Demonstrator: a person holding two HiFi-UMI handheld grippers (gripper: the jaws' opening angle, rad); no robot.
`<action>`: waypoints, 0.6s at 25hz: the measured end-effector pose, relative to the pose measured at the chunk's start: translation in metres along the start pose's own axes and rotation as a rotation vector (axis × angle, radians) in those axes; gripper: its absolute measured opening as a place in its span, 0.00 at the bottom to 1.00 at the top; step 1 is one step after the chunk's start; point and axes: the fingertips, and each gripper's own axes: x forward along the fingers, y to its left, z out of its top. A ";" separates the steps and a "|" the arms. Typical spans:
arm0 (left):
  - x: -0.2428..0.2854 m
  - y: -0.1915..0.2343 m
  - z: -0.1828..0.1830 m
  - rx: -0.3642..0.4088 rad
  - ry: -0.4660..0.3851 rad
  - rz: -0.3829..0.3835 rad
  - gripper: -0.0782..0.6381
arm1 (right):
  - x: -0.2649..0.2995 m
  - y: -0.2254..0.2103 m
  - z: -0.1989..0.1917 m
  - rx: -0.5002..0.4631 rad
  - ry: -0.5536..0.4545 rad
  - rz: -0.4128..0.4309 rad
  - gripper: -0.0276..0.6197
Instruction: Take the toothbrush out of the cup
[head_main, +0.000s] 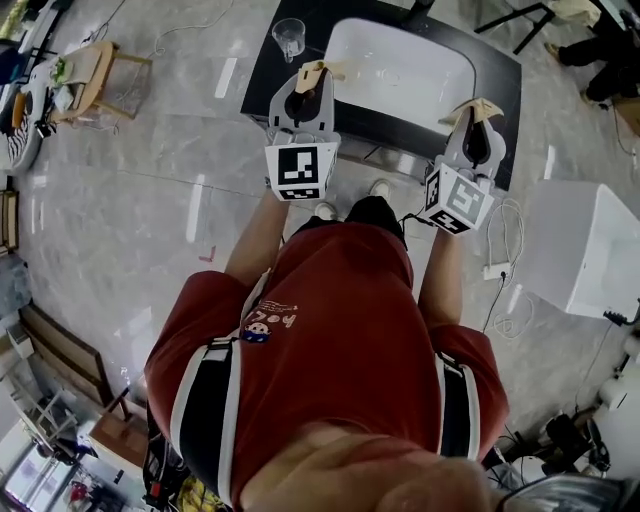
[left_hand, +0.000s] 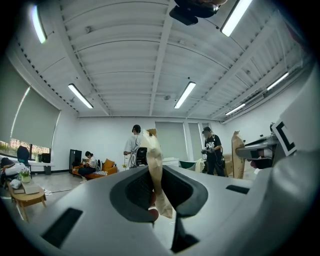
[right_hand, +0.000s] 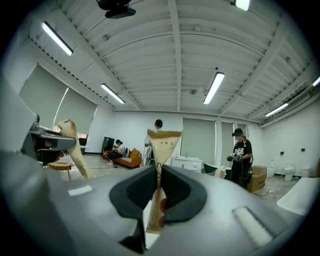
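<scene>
I'm counting two tongs: left tongs (head_main: 306, 88), right tongs (head_main: 474, 125). Two marker cubes: left cube (head_main: 300, 168), right cube (head_main: 456, 200). Two tan sachets, each tongs pinching one: left sachet (left_hand: 156, 170), right sachet (right_hand: 161, 150). One clear cup (head_main: 289, 38) sitting at 11 o'clock on the tabletop (head_main: 262, 75), one white basin (head_main: 400, 70) at 12. Three people showing clearly: seated person (left_hand: 90, 162), standing person (left_hand: 134, 145), second standing person (left_hand: 212, 155).

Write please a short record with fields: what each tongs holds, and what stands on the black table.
left tongs: shut on a tan paper packet
right tongs: shut on a second tan packet
black table: carries a white basin and a clear cup
cup position: at the table's corner, left of the basin, apart from both tongs
</scene>
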 end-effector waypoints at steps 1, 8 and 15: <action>-0.003 0.004 0.001 -0.002 -0.003 0.008 0.17 | 0.000 0.006 0.001 0.000 -0.003 0.012 0.10; -0.013 0.024 0.001 0.001 -0.013 0.049 0.17 | 0.008 0.024 0.004 0.007 -0.024 0.057 0.10; 0.003 0.028 0.002 0.014 -0.016 0.056 0.17 | 0.030 0.031 0.002 0.025 -0.036 0.088 0.10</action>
